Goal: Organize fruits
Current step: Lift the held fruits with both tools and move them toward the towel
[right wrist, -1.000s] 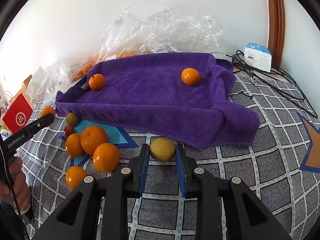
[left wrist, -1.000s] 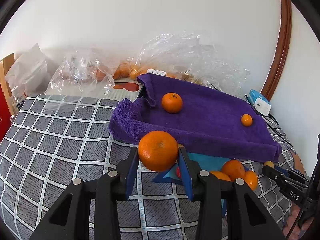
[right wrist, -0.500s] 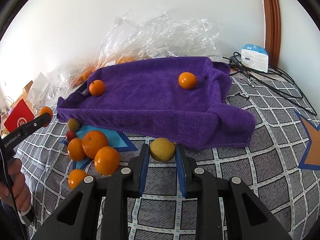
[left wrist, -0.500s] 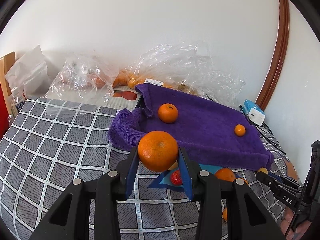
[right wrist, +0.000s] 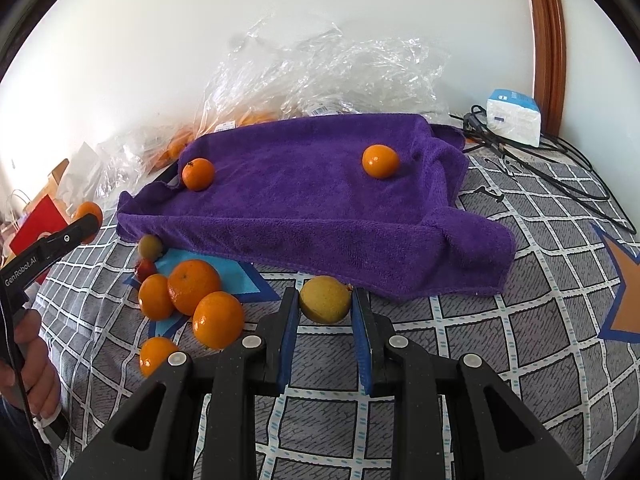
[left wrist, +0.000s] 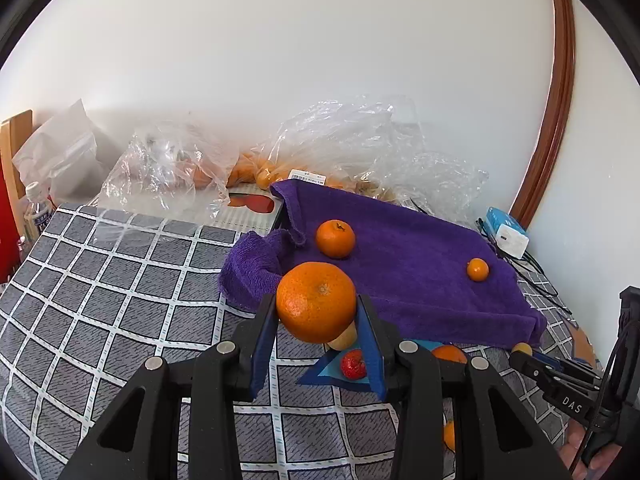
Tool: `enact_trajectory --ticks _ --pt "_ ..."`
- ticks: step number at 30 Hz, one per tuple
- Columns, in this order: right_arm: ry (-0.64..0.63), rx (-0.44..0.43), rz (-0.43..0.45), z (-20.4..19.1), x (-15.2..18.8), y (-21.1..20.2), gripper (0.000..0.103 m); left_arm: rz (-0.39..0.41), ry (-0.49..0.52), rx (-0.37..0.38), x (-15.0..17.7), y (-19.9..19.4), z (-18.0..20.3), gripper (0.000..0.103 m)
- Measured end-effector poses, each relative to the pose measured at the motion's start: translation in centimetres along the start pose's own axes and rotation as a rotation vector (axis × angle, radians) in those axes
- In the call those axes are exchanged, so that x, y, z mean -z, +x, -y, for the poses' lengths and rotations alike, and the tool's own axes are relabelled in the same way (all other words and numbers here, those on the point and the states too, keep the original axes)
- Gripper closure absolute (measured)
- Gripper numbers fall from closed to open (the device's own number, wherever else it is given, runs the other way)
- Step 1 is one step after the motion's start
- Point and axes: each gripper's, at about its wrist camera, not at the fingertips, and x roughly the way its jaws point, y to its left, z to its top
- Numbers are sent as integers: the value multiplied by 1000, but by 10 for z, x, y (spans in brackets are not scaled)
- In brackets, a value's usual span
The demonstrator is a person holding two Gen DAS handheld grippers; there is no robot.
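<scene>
1. The left tool [left wrist: 316,316] is clenched on a large orange [left wrist: 316,302], held in the air in front of the purple towel [left wrist: 400,256].
2. The right tool [right wrist: 325,312] grips a small yellow-green fruit [right wrist: 325,299] between its blue pads, just in front of the towel's near edge.
3. The towel is draped over a shallow tray-like shape on the grid-patterned worktop [right wrist: 500,332]. 2 mandarins lie on it: 1 near its left corner [right wrist: 198,174], 1 toward its right end [right wrist: 380,161].
4. In front of the towel's left end, loose fruit sits on and around a blue star mat [right wrist: 224,276]: 4 oranges [right wrist: 194,286], a small red fruit [right wrist: 145,269] and a greenish fruit [right wrist: 150,246] touching the towel's edge.
5. Behind the towel lie crumpled clear plastic bags [right wrist: 320,76], some holding oranges.
6. To the towel's right, a white-and-blue box [right wrist: 514,117] and black cables [right wrist: 560,176] lie by the wall.
</scene>
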Motion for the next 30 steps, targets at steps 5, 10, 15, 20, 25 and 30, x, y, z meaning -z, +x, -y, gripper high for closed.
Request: enact_trajectory --ticks 5,10,15,20,25,30 --pt "-15 -2 -3 -3 0 1 77 4 8 -7 1 0 1 66" --pt "-8 -10 -8 -2 0 2 77 0 -5 -13 1 3 -3 66" --pt "1 -24 4 1 0 -1 77 -3 -16 -27 2 5 -7 66" --pt "-13 -33 -17 -2 -3 -6 77 -28 -38 -76 0 0 -10 66" --pt "-63 -40 -22 -6 -8 -19 77 -14 -43 -117 -7 -20 -3 66" --pt "-62 -68 -20 -5 -17 -32 77 11 -61 -125 -17 -39 11 66"
